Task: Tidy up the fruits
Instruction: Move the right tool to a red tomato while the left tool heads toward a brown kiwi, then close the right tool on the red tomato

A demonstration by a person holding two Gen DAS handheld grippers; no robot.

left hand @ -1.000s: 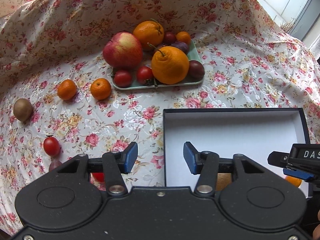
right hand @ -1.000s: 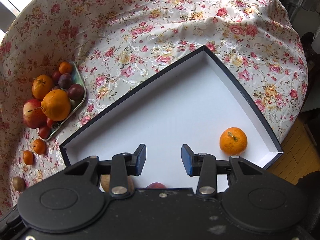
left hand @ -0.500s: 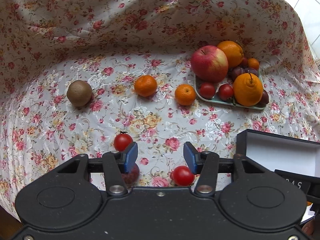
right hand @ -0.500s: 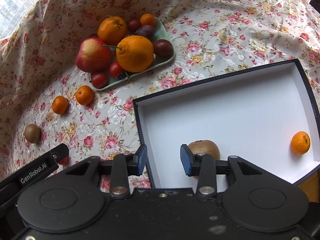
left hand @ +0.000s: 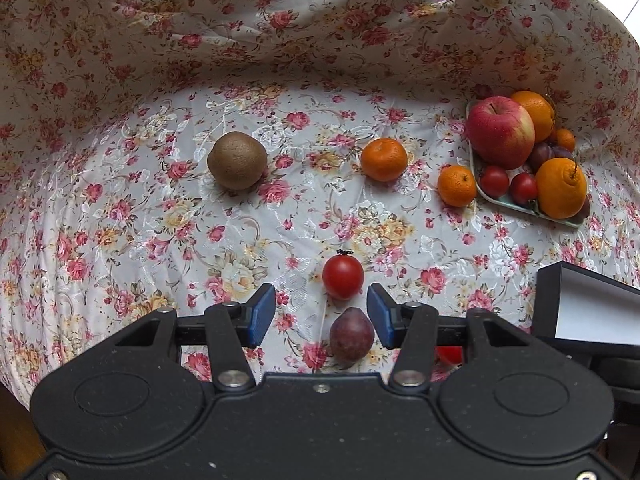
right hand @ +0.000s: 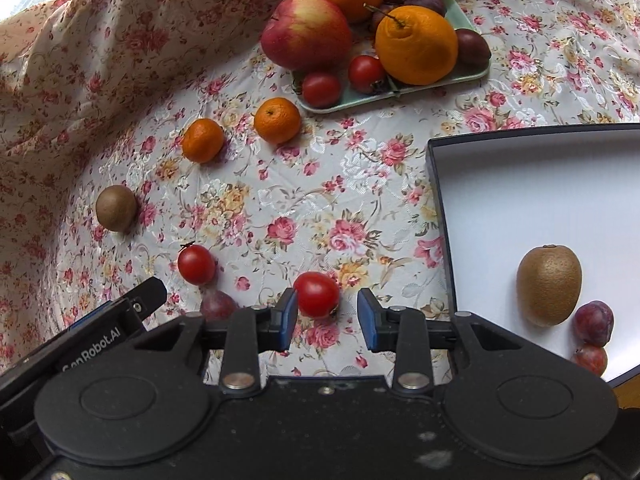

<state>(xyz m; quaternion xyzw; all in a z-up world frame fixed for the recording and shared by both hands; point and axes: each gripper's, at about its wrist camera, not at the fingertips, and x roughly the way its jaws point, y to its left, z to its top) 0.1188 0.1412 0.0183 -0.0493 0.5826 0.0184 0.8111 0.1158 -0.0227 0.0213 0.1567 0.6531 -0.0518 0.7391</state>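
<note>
I had both claws spread wide, gripping nothing. My right gripper (right hand: 327,319) framed a cherry tomato (right hand: 317,294) low at frame centre; the left gripper (left hand: 321,317) straddled a plum (left hand: 352,334). Best to centre each fruit, then squeeze gently.

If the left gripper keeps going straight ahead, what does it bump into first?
Probably the dark plum, which sits low between the open fingers of the left gripper. The cherry tomato lies just beyond it. Height above the floral cloth is hard to judge.
</note>
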